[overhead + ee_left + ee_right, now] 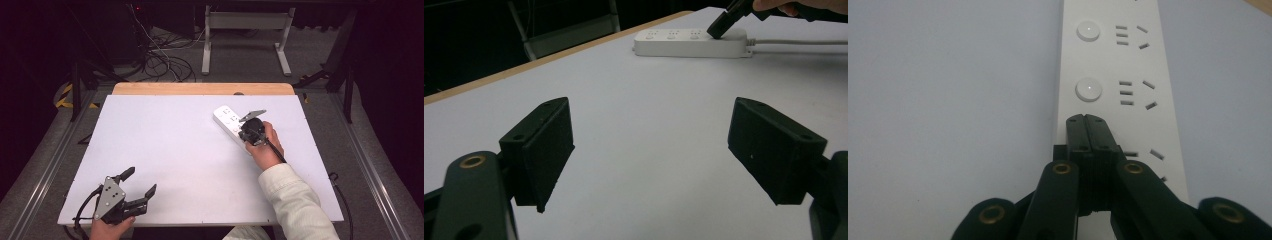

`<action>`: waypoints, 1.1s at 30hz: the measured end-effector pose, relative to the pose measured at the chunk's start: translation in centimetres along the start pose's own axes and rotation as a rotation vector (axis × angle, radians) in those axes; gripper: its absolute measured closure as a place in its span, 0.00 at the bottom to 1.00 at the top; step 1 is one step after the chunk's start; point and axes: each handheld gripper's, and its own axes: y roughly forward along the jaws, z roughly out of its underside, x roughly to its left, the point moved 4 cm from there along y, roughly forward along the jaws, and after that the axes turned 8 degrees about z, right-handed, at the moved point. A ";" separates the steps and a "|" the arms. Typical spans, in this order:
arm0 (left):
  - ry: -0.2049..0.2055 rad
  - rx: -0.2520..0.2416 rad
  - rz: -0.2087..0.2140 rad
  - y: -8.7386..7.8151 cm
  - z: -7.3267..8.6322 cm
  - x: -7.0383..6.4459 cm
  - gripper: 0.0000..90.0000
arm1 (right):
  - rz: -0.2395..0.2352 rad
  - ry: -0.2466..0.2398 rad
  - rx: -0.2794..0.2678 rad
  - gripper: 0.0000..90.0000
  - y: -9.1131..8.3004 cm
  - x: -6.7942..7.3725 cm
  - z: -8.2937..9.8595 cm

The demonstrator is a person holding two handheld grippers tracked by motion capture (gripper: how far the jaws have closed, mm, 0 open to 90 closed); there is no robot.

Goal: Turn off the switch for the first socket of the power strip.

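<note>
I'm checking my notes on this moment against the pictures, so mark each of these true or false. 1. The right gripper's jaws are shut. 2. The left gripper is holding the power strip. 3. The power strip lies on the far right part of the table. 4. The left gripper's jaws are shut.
1. True: the right gripper has its jaws pressed together, with its tip over the white power strip.
2. False: the left gripper sits at the table's near left corner, far from the strip, and holds nothing.
3. True: the strip lies toward the far right of the table.
4. False: its jaws stand wide apart, with bare table between them.
</note>
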 end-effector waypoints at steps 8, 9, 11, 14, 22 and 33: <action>-0.010 -0.006 0.002 -0.2 0.0 0.0 0.21 | -0.054 0.085 -0.033 1.00 0.1 -0.6 0.6; -0.009 -0.005 0.002 -0.2 0.0 0.0 0.21 | -0.053 0.091 -0.045 1.00 0.1 -0.6 0.8; -0.002 -0.002 0.000 -0.2 0.0 0.0 0.21 | -0.057 0.094 -0.049 1.00 0.1 -0.6 0.8; -0.004 -0.002 -0.001 -0.2 0.0 0.0 0.21 | -0.066 0.088 -0.040 1.00 0.1 -0.7 0.6; -0.012 0.002 0.001 0.1 0.0 0.0 0.21 | -0.073 0.093 -0.094 1.00 -1.9 -1.1 -0.1; -0.011 0.000 -0.001 0.1 0.0 0.0 0.21 | -0.076 0.056 -0.161 1.00 -5.0 -0.8 -1.2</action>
